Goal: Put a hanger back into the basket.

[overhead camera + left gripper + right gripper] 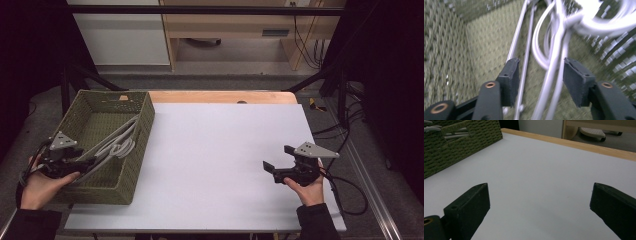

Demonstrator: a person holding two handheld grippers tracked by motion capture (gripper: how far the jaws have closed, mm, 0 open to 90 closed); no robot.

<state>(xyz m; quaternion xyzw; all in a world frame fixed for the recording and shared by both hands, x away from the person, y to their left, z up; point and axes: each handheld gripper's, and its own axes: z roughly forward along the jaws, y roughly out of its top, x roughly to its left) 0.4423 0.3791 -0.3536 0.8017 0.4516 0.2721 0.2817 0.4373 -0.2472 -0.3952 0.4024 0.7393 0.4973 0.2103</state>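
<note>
White tabletop [225, 165]: left hand-held gripper [540, 75], jaws parted astride white hangers [556, 50] in olive woven basket [131, 165], likely must close next; right hand-held gripper [537, 207] idles released.

Left hand [37, 187] at 8 o'clock holds the left gripper [82, 162], jaws parted, pointing toward 3. Right hand [307, 189] at 4 o'clock holds the right gripper [277, 162], jaws wide apart, pointing toward 9.
</note>
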